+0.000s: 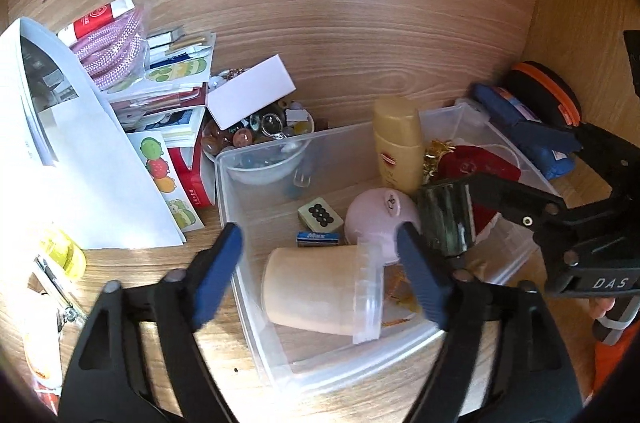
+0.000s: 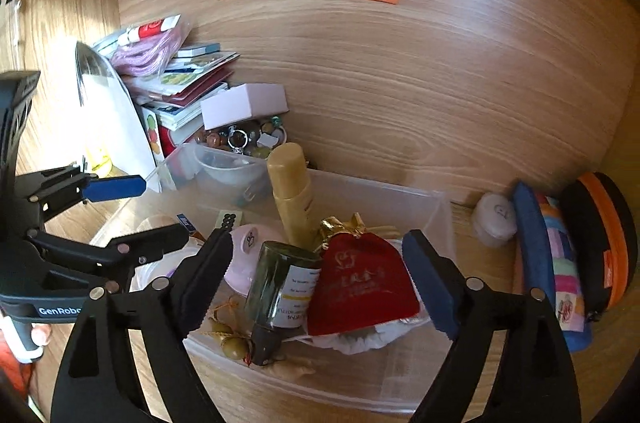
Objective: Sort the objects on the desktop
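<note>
- Left wrist view: the left gripper [image 1: 320, 247] hangs with its fingers spread wide and nothing between them, one finger outside the clear plastic bin's [image 1: 256, 307] left wall, the other inside it.
- A beige lidded cup [image 1: 320, 293] lies on its side in the bin, between those fingers, beside a pink round case [image 1: 376, 219] and a mahjong tile [image 1: 320, 214].
- Right wrist view: the right gripper [image 2: 318, 273] is likewise spread apart, empty.
- A dark green bottle [image 2: 282, 283] and a red pouch [image 2: 360, 283] lie in the bin between its fingers; neither finger touches them.
</note>
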A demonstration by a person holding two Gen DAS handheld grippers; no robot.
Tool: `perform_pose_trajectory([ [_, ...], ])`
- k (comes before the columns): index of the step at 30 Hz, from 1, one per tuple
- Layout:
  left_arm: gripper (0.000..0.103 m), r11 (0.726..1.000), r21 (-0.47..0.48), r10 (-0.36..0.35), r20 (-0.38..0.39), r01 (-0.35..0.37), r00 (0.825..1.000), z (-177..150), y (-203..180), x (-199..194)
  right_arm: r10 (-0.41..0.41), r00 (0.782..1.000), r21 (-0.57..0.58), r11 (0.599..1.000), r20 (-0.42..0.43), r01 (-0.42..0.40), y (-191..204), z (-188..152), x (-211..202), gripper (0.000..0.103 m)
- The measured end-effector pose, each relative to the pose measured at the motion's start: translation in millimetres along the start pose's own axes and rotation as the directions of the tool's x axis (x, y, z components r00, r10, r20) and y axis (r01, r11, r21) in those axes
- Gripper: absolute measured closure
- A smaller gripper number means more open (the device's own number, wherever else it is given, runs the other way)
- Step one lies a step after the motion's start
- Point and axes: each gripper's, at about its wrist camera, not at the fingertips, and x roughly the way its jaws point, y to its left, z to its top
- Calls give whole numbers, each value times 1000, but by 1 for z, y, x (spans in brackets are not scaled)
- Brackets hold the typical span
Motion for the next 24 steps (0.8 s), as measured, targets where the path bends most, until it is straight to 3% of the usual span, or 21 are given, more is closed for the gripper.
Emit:
perform_pose_trajectory([
  [1,11,1000,2,0,1,0,1000,0,-1,-2,-8,1000,3,1000,-6,8,-1,-1,-2,15],
  [4,11,1000,8,-1,12,1,1000,-3,-5,-13,-37,999,21,999,-15,37,-7,-6,-10,5],
  [10,5,1000,-6,31,10,-31,999,-12,-6,-31,-53,999,54,997,-2,53,-16,-21,-35,0],
  [17,5,998,-48,46,28,-45,999,-28,-4,-59,-43,999,81,996,-4,43,-9,-43,-57,0],
  [24,1,993,-68,102,125,-94,987,-42,-8,-108,-72,996,47,997,58,69,9,-58,-95,0],
])
